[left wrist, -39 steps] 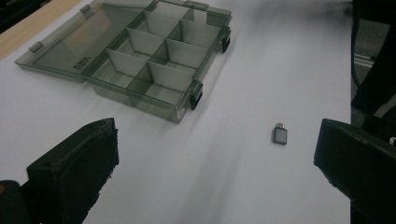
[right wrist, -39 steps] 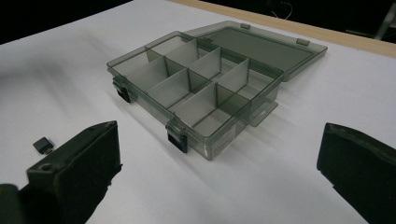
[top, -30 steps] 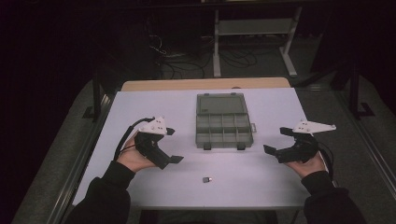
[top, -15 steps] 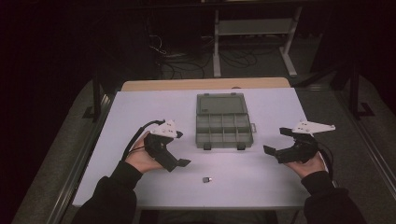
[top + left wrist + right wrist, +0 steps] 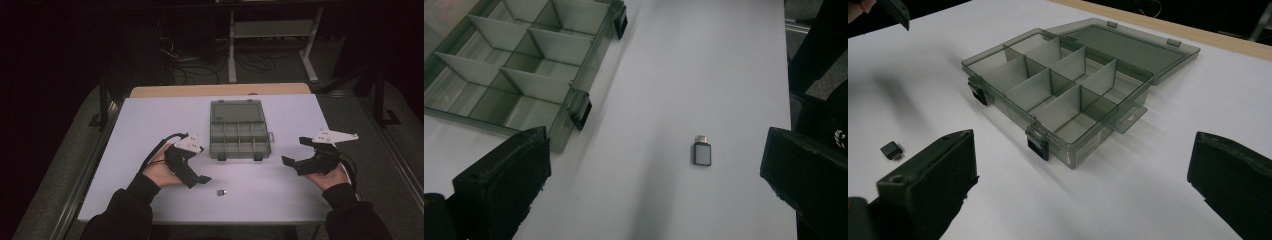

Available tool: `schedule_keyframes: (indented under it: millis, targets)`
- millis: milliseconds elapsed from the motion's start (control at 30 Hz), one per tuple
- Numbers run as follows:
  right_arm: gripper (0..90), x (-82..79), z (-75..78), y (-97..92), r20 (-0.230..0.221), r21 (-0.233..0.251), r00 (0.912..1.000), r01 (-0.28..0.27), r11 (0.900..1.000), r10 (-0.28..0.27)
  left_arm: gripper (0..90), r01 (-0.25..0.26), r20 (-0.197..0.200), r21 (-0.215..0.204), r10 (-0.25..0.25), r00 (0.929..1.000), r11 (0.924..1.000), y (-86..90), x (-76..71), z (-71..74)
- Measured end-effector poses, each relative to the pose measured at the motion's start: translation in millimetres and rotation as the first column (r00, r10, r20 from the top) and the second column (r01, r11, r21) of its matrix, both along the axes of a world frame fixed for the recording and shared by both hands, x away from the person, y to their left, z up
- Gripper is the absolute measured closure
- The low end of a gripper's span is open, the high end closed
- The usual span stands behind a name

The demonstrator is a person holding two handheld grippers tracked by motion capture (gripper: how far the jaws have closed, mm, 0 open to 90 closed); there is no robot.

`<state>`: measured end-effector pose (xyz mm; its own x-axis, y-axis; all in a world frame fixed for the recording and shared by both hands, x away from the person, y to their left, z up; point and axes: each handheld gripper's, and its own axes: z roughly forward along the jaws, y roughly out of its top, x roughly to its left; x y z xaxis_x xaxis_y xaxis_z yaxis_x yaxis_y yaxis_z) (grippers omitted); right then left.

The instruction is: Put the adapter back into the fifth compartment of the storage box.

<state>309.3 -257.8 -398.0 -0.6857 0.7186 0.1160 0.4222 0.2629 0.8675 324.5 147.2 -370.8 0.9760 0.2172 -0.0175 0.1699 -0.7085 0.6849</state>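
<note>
Currently the left hand-held gripper [image 5: 199,181], jaws apart, hovers just left of the small adapter [image 5: 221,192]; the right hand-held gripper [image 5: 296,154], jaws apart, faces the open box [image 5: 240,137] on the counter [image 5: 145,125].

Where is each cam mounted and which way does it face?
High view: above the person's side, looking forward and down; both hands, left gripper, right gripper.
Left gripper view: on that gripper, looking down at the small adapter; own jaws.
Right gripper view: faces the open organizer box; own jaws.
Shared: box and adapter, all three.

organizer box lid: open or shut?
Open. The box has its lid folded flat back on the table, and its compartments look empty.
</note>
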Motion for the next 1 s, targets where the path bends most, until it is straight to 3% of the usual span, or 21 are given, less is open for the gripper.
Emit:
schedule_keyframes:
  millis: [567,1000]
  targets:
    - [0.0,0.3,-0.7,0.7,0.003,-0.019,1.0,0.002,0.9998,-0.002,0.0,0.041,-0.011,0.072,-0.04,0.9991,0.9965,-17.6,-3.5,-17.4]
    - [0.0,0.3,-0.7,0.8,0.001,-0.017,1.0,0.0,0.9999,0.0,0.0,0.071,-0.025,0.093,-0.069,0.9973,0.9931,-29.0,-7.0,-26.9]
